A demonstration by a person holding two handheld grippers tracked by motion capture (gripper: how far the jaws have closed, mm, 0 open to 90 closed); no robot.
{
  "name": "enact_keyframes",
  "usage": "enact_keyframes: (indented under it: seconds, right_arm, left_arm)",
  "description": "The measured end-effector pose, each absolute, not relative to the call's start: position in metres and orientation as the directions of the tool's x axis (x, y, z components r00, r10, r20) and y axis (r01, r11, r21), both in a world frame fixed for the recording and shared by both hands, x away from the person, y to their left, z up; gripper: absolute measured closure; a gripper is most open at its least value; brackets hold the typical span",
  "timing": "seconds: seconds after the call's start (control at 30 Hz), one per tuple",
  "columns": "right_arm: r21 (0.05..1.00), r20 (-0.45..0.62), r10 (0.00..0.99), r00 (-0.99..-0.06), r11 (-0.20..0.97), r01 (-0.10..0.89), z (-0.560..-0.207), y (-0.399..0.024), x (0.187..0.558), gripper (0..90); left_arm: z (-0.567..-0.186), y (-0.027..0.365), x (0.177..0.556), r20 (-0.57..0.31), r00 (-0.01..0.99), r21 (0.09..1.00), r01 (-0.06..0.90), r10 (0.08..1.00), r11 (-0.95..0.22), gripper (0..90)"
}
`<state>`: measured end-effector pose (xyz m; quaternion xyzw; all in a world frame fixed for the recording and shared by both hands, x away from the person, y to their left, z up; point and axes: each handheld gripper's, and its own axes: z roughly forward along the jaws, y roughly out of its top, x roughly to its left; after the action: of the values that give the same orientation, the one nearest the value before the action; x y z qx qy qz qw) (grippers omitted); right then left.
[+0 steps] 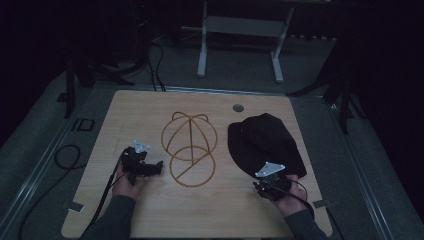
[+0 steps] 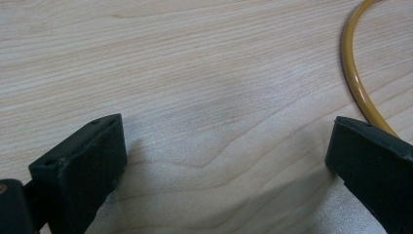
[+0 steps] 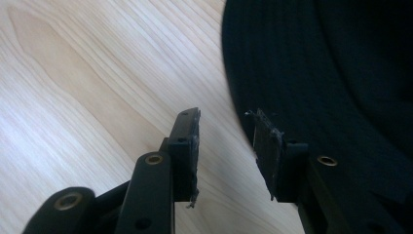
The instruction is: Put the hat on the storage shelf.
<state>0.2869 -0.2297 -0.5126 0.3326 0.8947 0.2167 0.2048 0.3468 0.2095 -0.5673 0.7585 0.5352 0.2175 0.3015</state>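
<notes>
A black bucket hat [image 1: 262, 140] lies flat on the right half of the wooden table [image 1: 220, 210]. A gold wire hat frame [image 1: 190, 147] lies at the table's middle. My right gripper [image 1: 272, 181] sits at the hat's near edge. In the right gripper view, my right gripper [image 3: 226, 131] has a narrow gap between its jaws. Nothing is pressed between them; the hat's brim [image 3: 331, 73] runs just beyond the right jaw. My left gripper [image 1: 156, 166] rests left of the frame. Seen from its own camera, my left gripper [image 2: 224, 151] stands open wide over bare wood, beside a gold wire [image 2: 358, 83].
A round cable hole [image 1: 238, 107] sits near the table's far edge. Behind the table stands a white desk frame [image 1: 240, 30]. A black cable [image 1: 65, 157] loops on the floor at the left. Dark stand legs [image 1: 345, 95] flank the far right corner.
</notes>
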Motion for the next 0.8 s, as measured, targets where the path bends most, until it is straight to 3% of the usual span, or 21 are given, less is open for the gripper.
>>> enact_keyframes:
  seconds: [0.8]
  right_arm:
    - [0.444, -0.197, 0.590, -0.783, 0.766, 0.465, -0.474, -0.258, 0.301, 61.7]
  left_arm:
    - [-0.567, 0.210, 0.347, 0.007, 0.333, 0.688, 0.682, 0.943, -0.247, 1.5]
